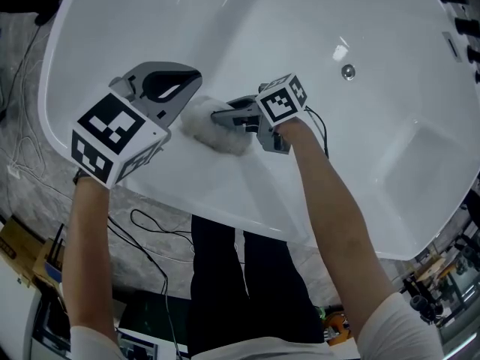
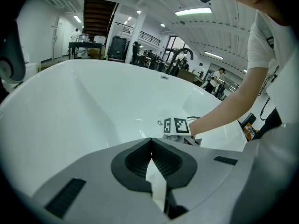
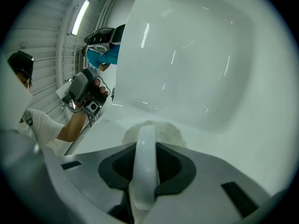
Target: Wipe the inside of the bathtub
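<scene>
The white bathtub (image 1: 390,163) fills the head view. A white fluffy round pad (image 1: 214,130) lies pressed on its near inner wall. My right gripper (image 1: 227,116) is shut on the pad's white handle (image 3: 145,162), and the pad (image 3: 154,129) shows just past the jaws in the right gripper view. My left gripper (image 1: 178,88) hovers over the tub just left of the pad, apart from it. Its jaws meet at the tips with nothing between them (image 2: 150,141). Beyond them in the left gripper view I see the right gripper's marker cube (image 2: 176,126).
The drain (image 1: 347,71) sits on the tub floor to the far right. Black cables (image 1: 150,223) trail over the stone floor by the near rim (image 1: 225,214). Dark fittings (image 1: 459,21) line the far right edge. Boxes (image 1: 30,250) stand at the lower left.
</scene>
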{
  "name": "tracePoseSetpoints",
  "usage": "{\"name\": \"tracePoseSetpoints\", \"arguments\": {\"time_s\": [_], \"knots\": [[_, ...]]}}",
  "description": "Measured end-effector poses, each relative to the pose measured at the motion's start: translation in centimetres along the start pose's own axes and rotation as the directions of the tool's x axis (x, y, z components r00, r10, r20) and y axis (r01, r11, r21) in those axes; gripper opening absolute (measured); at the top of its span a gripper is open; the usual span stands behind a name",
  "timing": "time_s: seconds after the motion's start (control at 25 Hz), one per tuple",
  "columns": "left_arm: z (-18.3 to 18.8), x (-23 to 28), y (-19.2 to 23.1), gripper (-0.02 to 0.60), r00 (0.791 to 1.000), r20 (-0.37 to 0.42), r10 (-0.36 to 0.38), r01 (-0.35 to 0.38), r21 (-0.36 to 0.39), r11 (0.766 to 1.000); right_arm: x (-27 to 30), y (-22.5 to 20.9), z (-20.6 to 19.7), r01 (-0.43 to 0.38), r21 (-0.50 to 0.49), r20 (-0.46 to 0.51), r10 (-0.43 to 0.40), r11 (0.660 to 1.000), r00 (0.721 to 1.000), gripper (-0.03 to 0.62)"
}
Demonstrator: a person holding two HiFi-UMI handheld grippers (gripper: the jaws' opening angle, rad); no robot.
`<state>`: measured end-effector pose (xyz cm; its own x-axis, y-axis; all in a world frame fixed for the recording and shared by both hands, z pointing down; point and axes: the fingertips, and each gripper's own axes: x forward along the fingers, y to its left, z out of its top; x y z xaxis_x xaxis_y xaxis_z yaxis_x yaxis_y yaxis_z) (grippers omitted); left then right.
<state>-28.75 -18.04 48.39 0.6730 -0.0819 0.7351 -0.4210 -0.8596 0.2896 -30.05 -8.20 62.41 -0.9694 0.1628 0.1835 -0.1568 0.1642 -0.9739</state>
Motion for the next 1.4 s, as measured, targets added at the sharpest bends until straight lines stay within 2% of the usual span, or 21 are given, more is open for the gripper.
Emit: {"name": "tracePoseSetpoints", "arguments": {"time_s": [0.48,0.76,1.16,1.4], "knots": [[-0.8,4.6,2.3,0.011,0.998,-0.036,-0.051,0.052,0.021,0.998,-0.4,-8.7,-0.1,0.1,0.049,0.013,-0.1,0.994,0.995,0.094],[-2.9,7.9,3.1,0.011,0.989,-0.111,-0.102,0.103,0.007,0.995,0.0,-12.5,-0.2,0.164,0.096,0.007,-0.166,0.982,0.986,0.094],[-5.4,10.9,2.7,0.011,0.977,-0.181,-0.113,0.118,0.014,0.993,0.0,-14.5,-1.1,0.232,0.113,-0.012,-0.232,0.966,0.973,0.094],[-8.4,11.6,1.6,0.011,0.956,-0.259,-0.141,0.166,0.081,0.983,-0.4,-15.5,-1.5,0.279,0.144,-0.021,-0.279,0.95,0.96,0.094]]}}
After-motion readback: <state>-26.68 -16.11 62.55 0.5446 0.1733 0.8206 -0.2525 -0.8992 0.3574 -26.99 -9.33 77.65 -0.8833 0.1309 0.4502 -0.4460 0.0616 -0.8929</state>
